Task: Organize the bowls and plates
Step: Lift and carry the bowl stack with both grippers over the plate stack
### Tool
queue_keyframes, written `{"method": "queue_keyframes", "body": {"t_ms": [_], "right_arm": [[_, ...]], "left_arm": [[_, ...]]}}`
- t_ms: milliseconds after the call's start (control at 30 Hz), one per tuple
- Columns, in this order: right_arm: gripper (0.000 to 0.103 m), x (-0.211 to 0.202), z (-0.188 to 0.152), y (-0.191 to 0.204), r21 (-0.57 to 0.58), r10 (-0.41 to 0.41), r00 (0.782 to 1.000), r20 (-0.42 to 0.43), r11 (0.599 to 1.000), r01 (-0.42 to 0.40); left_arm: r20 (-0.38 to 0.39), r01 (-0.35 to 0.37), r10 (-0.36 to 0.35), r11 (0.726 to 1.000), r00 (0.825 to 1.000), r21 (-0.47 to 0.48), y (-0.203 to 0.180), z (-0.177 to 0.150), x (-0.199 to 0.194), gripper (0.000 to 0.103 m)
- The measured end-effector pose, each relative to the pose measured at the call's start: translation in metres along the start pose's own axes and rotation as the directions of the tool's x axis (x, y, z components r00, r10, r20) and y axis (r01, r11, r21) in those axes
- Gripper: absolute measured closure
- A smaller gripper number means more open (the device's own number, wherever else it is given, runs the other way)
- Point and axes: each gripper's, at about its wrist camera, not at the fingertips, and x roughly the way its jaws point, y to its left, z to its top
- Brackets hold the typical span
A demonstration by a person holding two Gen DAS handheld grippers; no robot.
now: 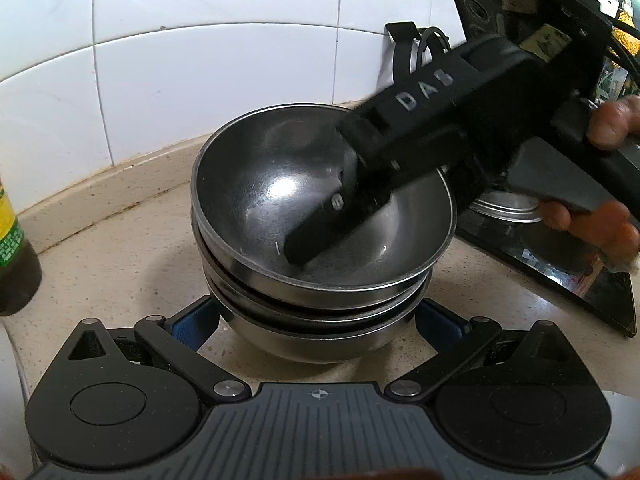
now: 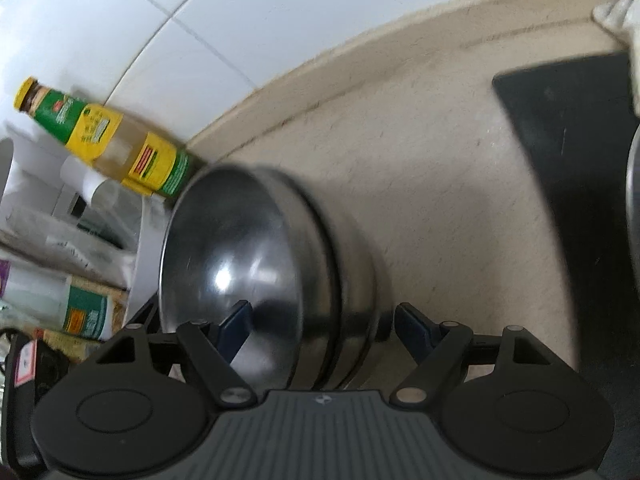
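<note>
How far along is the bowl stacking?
Done: several steel bowls sit nested on the counter. In hand: the right tool straddles the wall of the top bowl, jaws open, one finger inside; the left tool flanks the bottom bowl. Left: another steel piece on the black stovetop looks unsorted.

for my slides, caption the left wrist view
Right gripper reaching into the top bowl of a steel stack on the counter.

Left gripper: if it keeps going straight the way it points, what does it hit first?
Most likely the stack of steel bowls. The left gripper has a finger on either side of the bottom bowl, apparently not touching it; depth is unclear.
</note>
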Motion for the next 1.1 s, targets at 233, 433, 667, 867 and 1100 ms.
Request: {"method": "queue_keyframes", "body": {"t_ms": [233,433,667,867,1100], "right_arm": [[0.030,0.008,0.005,-0.003,0.020,0.048,0.999,0.002,0.999,-0.048],[0.036,0.005,0.004,-0.002,0.041,0.043,0.999,0.001,0.998,-0.043],[0.037,0.002,0.003,0.004,0.023,0.086,0.996,0.010,0.996,-0.086],[0.038,-0.006,-0.003,0.008,0.004,0.134,0.991,0.015,0.991,-0.134],[0.038,-0.027,-0.017,0.014,-0.030,0.189,0.981,0.034,0.982,-0.188]], "left_arm": [[0.000,-0.016,0.016,1.000,1.000,0.000,0.000,0.000,0.002,0.000],[-0.024,-0.030,0.029,0.999,0.999,-0.036,-0.001,0.005,0.002,0.000],[-0.019,-0.097,0.096,0.995,0.995,-0.035,-0.005,0.010,-0.010,0.000],[-0.013,-0.146,0.146,0.989,0.989,-0.018,-0.017,0.014,-0.024,0.000],[0.005,-0.208,0.208,0.978,0.978,0.008,-0.044,0.019,-0.048,0.000]]}}
